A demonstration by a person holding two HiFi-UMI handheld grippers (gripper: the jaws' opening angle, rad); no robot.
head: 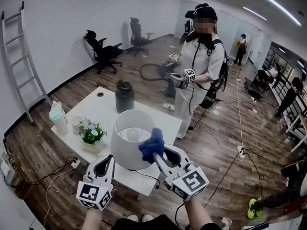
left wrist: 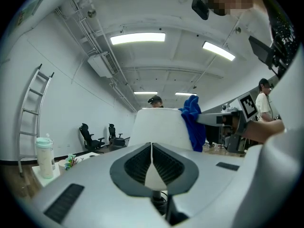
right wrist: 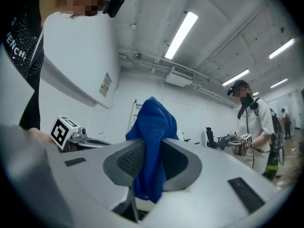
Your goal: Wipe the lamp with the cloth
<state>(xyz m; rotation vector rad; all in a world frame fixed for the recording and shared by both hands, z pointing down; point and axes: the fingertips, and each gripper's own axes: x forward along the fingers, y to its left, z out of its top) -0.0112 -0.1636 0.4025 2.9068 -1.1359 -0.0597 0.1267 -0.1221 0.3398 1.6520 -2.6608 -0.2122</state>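
Note:
A white lamp shade (head: 130,140) stands on the white table's (head: 103,110) near edge, its bulb visible through the open top. A blue cloth (head: 152,145) rests against the shade's right rim, and my right gripper (head: 159,153) is shut on it. In the right gripper view the cloth (right wrist: 154,122) bulges up between the two jaws of the right gripper (right wrist: 149,151). My left gripper (head: 110,159) is shut and holds nothing, just left of the shade's lower side. The left gripper view looks along the left gripper (left wrist: 152,147) to the lamp shade (left wrist: 159,127) and the cloth (left wrist: 192,120).
On the table stand a dark jug (head: 124,96), a potted plant (head: 92,133) and a pale green bottle (head: 58,119). A person (head: 201,63) holding grippers stands beyond the table. A ladder (head: 19,56) leans at the left wall, office chairs (head: 103,51) behind, cables on the floor.

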